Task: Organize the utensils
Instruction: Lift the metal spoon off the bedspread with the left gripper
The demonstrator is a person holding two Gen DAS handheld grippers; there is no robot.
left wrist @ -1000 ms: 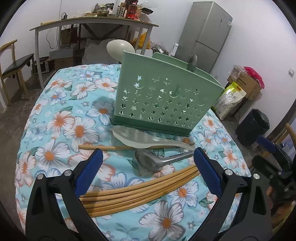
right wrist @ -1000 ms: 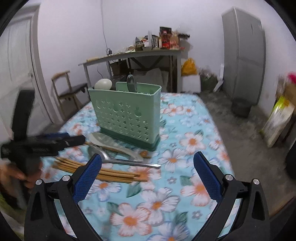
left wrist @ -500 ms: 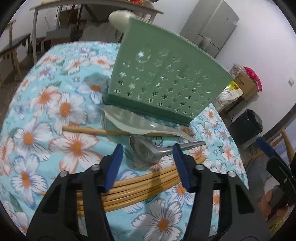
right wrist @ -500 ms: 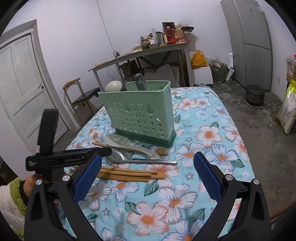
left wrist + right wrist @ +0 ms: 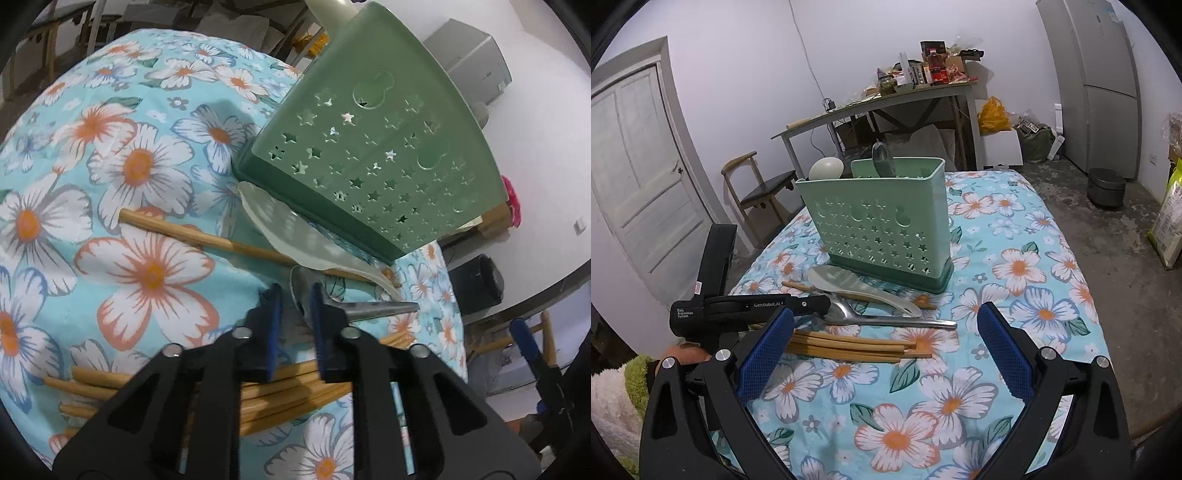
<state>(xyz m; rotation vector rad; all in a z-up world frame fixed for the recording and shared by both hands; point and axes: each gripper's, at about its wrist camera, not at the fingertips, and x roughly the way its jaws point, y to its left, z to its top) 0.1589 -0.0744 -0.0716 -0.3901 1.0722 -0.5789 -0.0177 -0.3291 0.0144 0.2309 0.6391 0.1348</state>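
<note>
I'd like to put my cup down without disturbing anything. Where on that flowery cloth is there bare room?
The cloth right of the green holder, out to the table's far edge, is bare, and so is the near stretch between the chopsticks and the right gripper. It is crowded in front of the holder: rice paddle, metal spoon, chopsticks and the closing left gripper.

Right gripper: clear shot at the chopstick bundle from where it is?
Probably yes. The right gripper is open, and the chopstick bundle lies uncovered on the tablecloth ahead; only the left gripper, closing on the metal spoon, crowds its left end.
</note>
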